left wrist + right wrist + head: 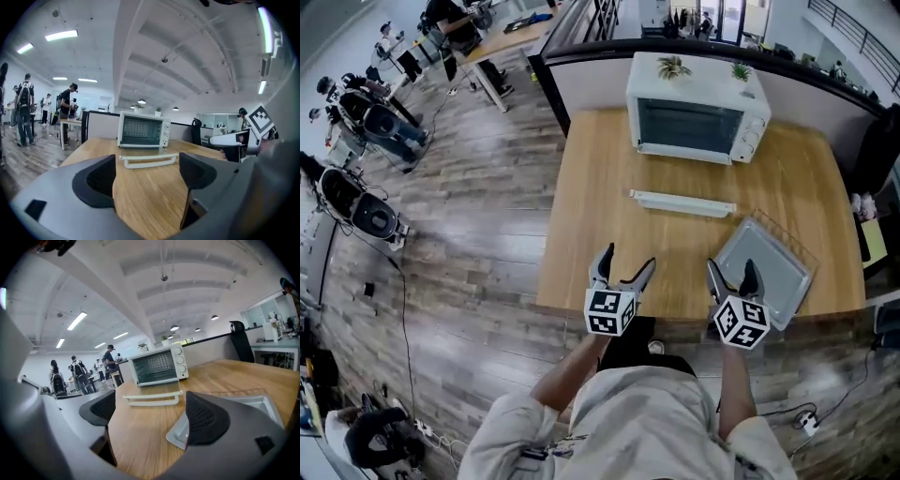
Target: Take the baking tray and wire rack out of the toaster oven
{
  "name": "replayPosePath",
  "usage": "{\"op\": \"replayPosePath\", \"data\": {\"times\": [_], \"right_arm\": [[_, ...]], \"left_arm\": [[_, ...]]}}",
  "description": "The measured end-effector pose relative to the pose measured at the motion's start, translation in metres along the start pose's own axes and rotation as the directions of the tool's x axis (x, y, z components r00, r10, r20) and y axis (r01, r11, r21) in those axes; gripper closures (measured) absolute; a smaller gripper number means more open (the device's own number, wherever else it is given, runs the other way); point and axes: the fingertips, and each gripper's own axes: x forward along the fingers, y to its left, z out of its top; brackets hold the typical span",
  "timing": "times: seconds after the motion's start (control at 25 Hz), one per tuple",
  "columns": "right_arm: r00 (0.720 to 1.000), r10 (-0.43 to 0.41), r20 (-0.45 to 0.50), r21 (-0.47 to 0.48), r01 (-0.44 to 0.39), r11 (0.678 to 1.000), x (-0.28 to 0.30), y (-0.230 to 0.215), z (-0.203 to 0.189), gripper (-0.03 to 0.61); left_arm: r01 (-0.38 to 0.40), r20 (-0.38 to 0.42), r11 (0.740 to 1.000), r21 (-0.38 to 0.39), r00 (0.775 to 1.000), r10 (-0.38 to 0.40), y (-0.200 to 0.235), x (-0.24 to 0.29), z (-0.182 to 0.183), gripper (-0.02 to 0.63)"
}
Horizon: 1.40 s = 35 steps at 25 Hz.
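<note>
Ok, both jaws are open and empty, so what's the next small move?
Probably reach the left gripper forward to the door handle and shut the toaster oven: the baking tray and wire rack already sit on the table.

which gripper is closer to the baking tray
Right. The right gripper hangs at the baking tray's left edge, jaws apart; the left gripper is farther left, over the table.
</note>
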Motion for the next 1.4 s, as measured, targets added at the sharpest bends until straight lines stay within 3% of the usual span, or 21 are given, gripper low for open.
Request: {"op": "replayPosePath", "data": {"times": [0.16, 0.36, 0.52, 0.68, 1.2, 1.28, 1.4], "right_arm": [[0.994, 0.093, 0.048, -0.145, -0.086, 0.986, 0.020, 0.034, 0.031, 0.103], [0.979, 0.151, 0.137, -0.269, -0.110, 0.957, 0.028, 0.054, 0.070, 0.103], [0.972, 0.163, 0.167, -0.272, -0.113, 0.956, 0.035, 0.062, 0.083, 0.103], [0.973, 0.161, 0.164, -0.259, -0.115, 0.959, 0.040, 0.062, 0.085, 0.103], [0.975, 0.141, 0.169, -0.232, -0.100, 0.968, 0.042, 0.063, 0.081, 0.106], [0.975, 0.136, 0.173, -0.238, -0.093, 0.967, 0.041, 0.063, 0.082, 0.120], [0.975, 0.131, 0.182, -0.240, -0.085, 0.967, 0.040, 0.063, 0.083, 0.209]], "left_arm": [[-0.062, 0.115, 0.989, 0.133, 0.992, 0.047, 0.018, -0.020, 0.035, 0.175], [-0.132, 0.203, 0.981, 0.139, 0.974, 0.102, 0.035, -0.037, 0.066, 0.176], [-0.182, 0.244, 0.968, 0.175, 0.960, 0.137, 0.048, -0.046, 0.083, 0.176], [-0.196, 0.258, 0.970, 0.142, 0.954, 0.154, 0.057, -0.045, 0.086, 0.176], [-0.183, 0.251, 0.977, 0.111, 0.956, 0.151, 0.065, -0.037, 0.084, 0.181], [-0.181, 0.252, 0.978, 0.105, 0.956, 0.150, 0.064, -0.037, 0.085, 0.207], [-0.177, 0.259, 0.979, 0.104, 0.955, 0.145, 0.064, -0.037, 0.088, 0.369]]}}
